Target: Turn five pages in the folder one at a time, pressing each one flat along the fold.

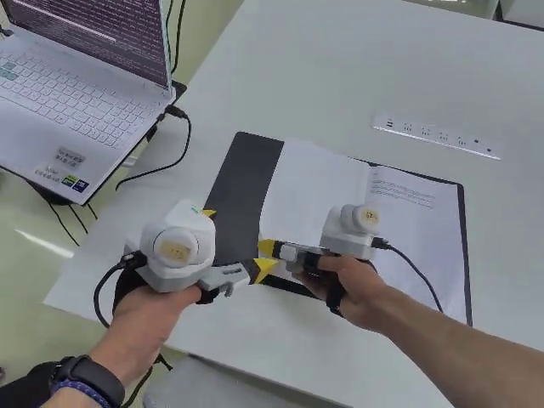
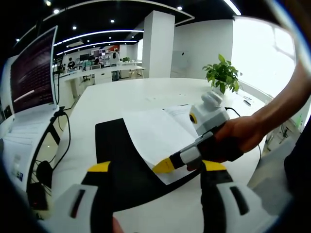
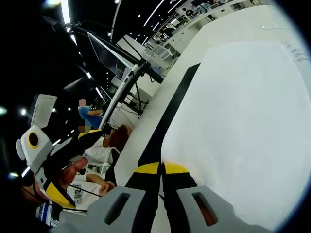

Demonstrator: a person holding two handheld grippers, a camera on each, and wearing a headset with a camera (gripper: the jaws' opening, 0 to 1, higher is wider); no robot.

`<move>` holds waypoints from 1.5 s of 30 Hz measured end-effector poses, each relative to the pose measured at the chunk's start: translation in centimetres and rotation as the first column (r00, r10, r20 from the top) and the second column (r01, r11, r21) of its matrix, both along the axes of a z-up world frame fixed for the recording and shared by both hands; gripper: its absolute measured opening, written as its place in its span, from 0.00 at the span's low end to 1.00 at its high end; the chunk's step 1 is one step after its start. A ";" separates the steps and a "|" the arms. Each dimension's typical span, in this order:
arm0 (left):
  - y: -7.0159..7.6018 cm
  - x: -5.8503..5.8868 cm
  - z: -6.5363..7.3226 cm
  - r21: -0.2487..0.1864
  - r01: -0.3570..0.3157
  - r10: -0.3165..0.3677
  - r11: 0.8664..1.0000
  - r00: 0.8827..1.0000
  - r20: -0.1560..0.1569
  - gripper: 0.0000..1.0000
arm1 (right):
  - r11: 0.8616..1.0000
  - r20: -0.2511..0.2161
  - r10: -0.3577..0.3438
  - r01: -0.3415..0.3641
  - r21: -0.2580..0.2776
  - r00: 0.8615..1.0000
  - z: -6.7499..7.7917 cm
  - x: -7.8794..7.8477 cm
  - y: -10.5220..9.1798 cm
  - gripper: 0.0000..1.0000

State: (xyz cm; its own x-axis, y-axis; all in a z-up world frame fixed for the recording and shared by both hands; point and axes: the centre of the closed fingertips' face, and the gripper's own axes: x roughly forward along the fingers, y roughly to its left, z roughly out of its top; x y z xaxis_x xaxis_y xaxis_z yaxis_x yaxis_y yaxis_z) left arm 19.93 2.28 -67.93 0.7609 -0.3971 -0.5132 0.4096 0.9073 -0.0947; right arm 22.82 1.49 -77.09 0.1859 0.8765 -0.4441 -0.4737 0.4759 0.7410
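Pinching near corner of page [image 1: 314, 183] in clenched right gripper [image 3: 163, 168] over open folder [image 1: 242, 183] on table [image 1: 340, 76]; holding left gripper [image 2: 156, 166] released just leftward; likely pressing next along fold, right of both, running away.

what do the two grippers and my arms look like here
Both the left gripper and right gripper have rounded white bodies, grey jaws with yellow tips, each trailing a black cable. The left wrist wears a black watch beside a blue bracelet.
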 end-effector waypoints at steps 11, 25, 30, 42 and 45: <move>-1.0 0.2 -0.1 0.005 0.014 -0.014 1.000 1.000 -0.012 0.72 | 0.999 -0.050 -0.027 0.025 -0.031 0.998 -2.2 0.1 -0.5 0.00; -1.3 0.3 -0.4 0.015 0.024 -0.023 1.000 0.999 -0.025 0.72 | 1.000 -0.068 -0.007 0.008 0.018 0.998 -1.6 -0.6 -0.5 0.09; -1.3 0.4 -0.5 0.006 0.032 -0.031 0.999 0.999 -0.040 0.71 | 0.996 -0.043 0.029 -0.025 0.084 0.999 -0.1 -1.5 -0.6 0.27; -1.8 0.9 -0.5 -0.025 0.050 -0.051 0.998 0.998 -0.042 0.64 | 0.993 0.066 -0.022 0.014 0.121 0.998 2.7 -2.7 -5.6 0.38; -1.5 1.0 -0.5 -0.055 0.033 -0.036 0.998 0.998 -0.057 0.58 | 0.995 0.104 -0.031 0.021 0.097 0.994 2.9 -2.7 -7.3 0.40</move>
